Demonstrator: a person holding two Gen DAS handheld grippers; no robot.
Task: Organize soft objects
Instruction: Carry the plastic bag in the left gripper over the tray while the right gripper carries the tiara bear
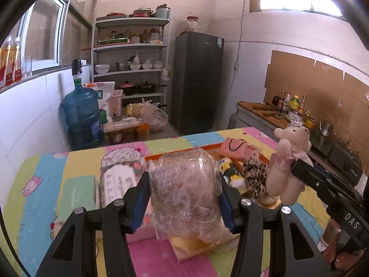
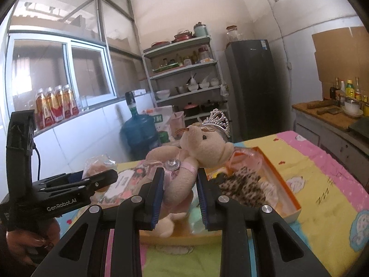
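My left gripper (image 1: pixel 183 188) is shut on a clear plastic-wrapped soft bundle (image 1: pixel 186 194), held above the table. My right gripper (image 2: pixel 178 189) is shut on a beige teddy bear (image 2: pixel 184 161) wearing a silver tiara and a pink ribbon. The same bear (image 1: pixel 288 161) shows at the right of the left wrist view, with the right gripper (image 1: pixel 297 164) clamped on it. The left gripper (image 2: pixel 92 180) and its bundle (image 2: pixel 96 166) appear at the left of the right wrist view. Below lies an orange-rimmed box (image 2: pixel 283 184) with a leopard-print soft item (image 2: pixel 239 184) and other plush inside.
The table carries a colourful patchwork cloth (image 1: pixel 41 184) and a floral printed pack (image 1: pixel 117 180). Behind stand a blue water jug (image 1: pixel 80 113), a metal shelf rack (image 1: pixel 131 69), a dark fridge (image 1: pixel 198 80) and a counter with bottles (image 1: pixel 288 106). A hand (image 2: pixel 25 242) grips the left tool.
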